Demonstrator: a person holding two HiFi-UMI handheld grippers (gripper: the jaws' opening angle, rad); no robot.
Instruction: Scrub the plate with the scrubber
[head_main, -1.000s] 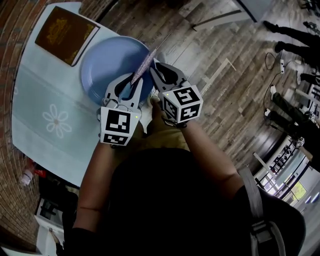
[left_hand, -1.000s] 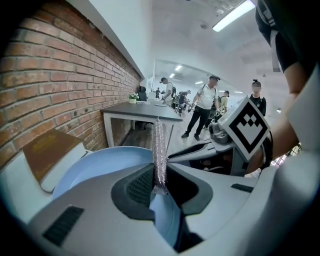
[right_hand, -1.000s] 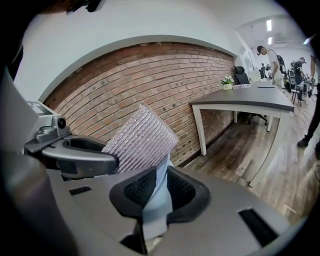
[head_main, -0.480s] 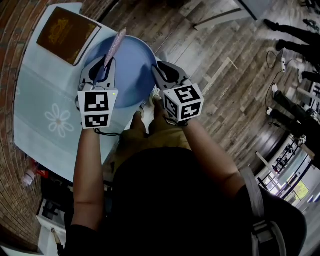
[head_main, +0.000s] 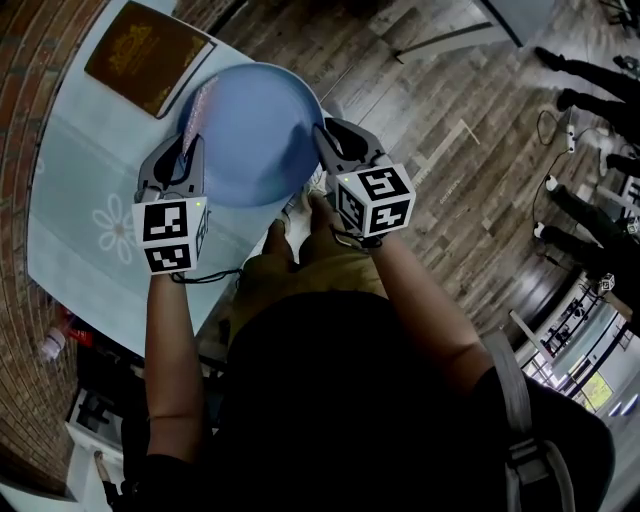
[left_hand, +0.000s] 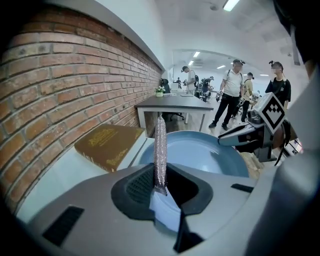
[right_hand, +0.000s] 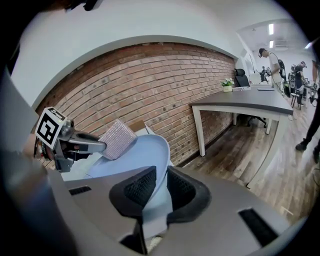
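A round blue plate (head_main: 262, 135) is held tilted above the table's edge. My right gripper (head_main: 323, 133) is shut on its right rim, and in the right gripper view the rim (right_hand: 161, 165) passes between the jaws. The scrubber (head_main: 199, 103), a flat silvery-pink pad, stands upright in my left gripper (head_main: 188, 143), which is shut on its lower end. The pad is at the plate's left rim. In the left gripper view the scrubber (left_hand: 160, 147) rises from the jaws in front of the plate (left_hand: 210, 152). From the right gripper view I see the scrubber (right_hand: 118, 138) against the plate's face (right_hand: 135, 150).
A brown book (head_main: 148, 57) lies on the pale blue tablecloth (head_main: 90, 180) by the brick wall, just beyond the plate. A flower print (head_main: 115, 226) marks the cloth. Wooden floor (head_main: 450, 100) lies to the right. People (left_hand: 232, 95) stand by a desk (left_hand: 175, 102) far off.
My left gripper has carried the scrubber from the plate's right side across its face to the left rim. The right gripper has kept its hold on the plate's rim.
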